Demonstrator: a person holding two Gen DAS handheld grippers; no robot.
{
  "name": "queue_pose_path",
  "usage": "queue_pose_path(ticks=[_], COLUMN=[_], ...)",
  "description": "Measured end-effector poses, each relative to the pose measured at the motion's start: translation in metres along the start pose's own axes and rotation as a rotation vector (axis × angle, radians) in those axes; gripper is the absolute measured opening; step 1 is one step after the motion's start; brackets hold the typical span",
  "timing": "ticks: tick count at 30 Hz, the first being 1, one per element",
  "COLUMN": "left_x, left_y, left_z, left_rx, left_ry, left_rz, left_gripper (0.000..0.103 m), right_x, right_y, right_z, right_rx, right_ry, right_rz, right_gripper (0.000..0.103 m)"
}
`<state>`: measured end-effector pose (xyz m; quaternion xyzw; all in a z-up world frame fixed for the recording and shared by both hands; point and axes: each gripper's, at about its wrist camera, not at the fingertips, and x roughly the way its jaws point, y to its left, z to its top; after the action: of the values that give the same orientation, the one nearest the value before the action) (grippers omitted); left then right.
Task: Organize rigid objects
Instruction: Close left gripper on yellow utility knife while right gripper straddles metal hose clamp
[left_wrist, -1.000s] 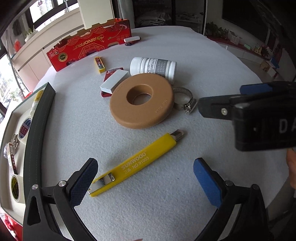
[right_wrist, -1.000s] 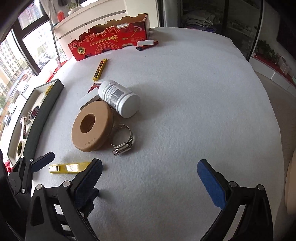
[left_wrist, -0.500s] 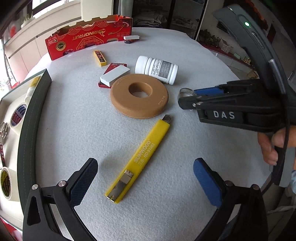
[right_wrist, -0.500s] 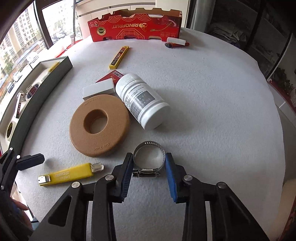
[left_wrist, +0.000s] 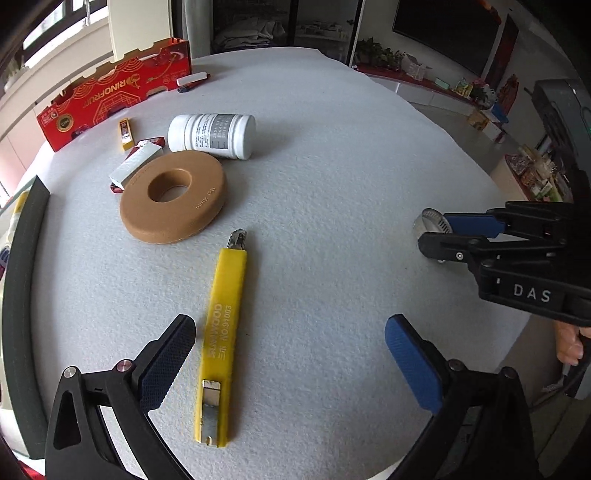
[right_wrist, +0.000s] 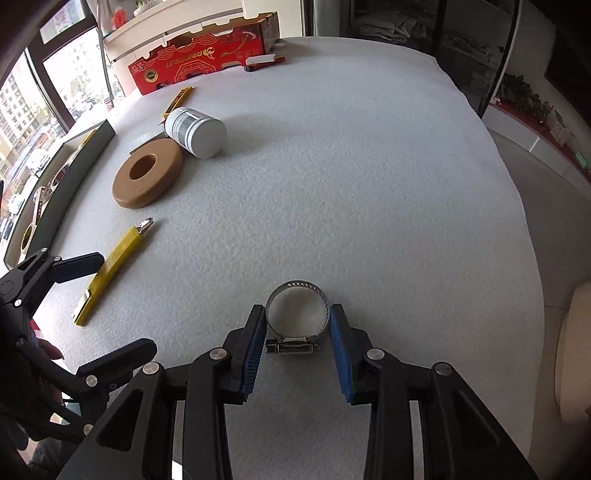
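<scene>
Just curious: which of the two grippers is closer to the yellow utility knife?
Left. The left gripper hovers over the yellow utility knife, jaws open; the right gripper, off to the side, grips the hose clamp.

Soft daylight from windows (right_wrist: 55, 92) at left; shadows faint. Strong fisheye bending, dark vignette at corners. Table (left_wrist: 332, 184) sharp; slight blur at edges.

Left gripper (left_wrist: 288, 363), jaws spread wide, above the near edge of the table (left_wrist: 332, 155); the yellow utility knife (left_wrist: 221, 332) lies between its fingers, untouched. Toward the far left edge lie a tan ring (left_wrist: 195, 218), a white bottle (left_wrist: 212, 134) on its side, and a red carton (left_wrist: 110, 99). At the right edge, the right gripper (left_wrist: 430, 230) is clamped on a metal hose clamp (left_wrist: 428, 218).
</scene>
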<state>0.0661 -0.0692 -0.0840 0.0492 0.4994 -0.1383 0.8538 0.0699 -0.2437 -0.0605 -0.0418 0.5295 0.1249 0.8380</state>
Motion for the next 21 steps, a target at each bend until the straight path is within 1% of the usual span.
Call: queue_pose_path(ticks=[4,5,6,7,8,11,14,19,20,21], left_x=[0.009,0.011,0.013,0.014,0.015,0.014,0.012,0.012,0.012,0.012], left_y=[0.009,0.010,0.011,0.011,0.011,0.011,0.010,0.010,0.009,0.009], left_z=[0.008,0.010,0.012,0.013,0.012,0.009,0.005,0.008,0.009,0.010], left_rx=[-0.050,-0.049,-0.051,-0.055,-0.058,-0.079,-0.095,-0.118,-0.127,-0.130], left_ry=[0.012,0.015,0.015,0.010,0.002,-0.035,-0.061,-0.029,-0.020,-0.015], left_rz=[0.073,0.080,0.082,0.085,0.091,0.104,0.115,0.128,0.131,0.130], left_gripper=[0.103,0.103,0.103,0.103,0.103,0.103,0.103,0.102,0.102,0.100], right_x=[0.000,0.002,0.003,0.004,0.005,0.007,0.008,0.007,0.007,0.005], right_y=[-0.002,-0.001,0.001,0.002,0.005,0.018,0.015,0.014,0.014,0.013], right_z=[0.000,0.002,0.003,0.003,0.002,0.000,0.000,0.001,0.002,0.001], right_rx=[0.011,0.008,0.007,0.005,0.000,-0.047,-0.028,-0.002,0.001,0.006], right_ry=[-0.016,-0.022,-0.027,-0.031,-0.036,-0.050,-0.057,-0.041,-0.039,-0.040], right_rz=[0.004,0.008,0.022,0.032,0.019,-0.054,-0.048,-0.062,-0.067,-0.069], right_gripper=[0.036,0.039,0.051,0.057,0.062,0.063,0.063,0.062,0.059,0.052])
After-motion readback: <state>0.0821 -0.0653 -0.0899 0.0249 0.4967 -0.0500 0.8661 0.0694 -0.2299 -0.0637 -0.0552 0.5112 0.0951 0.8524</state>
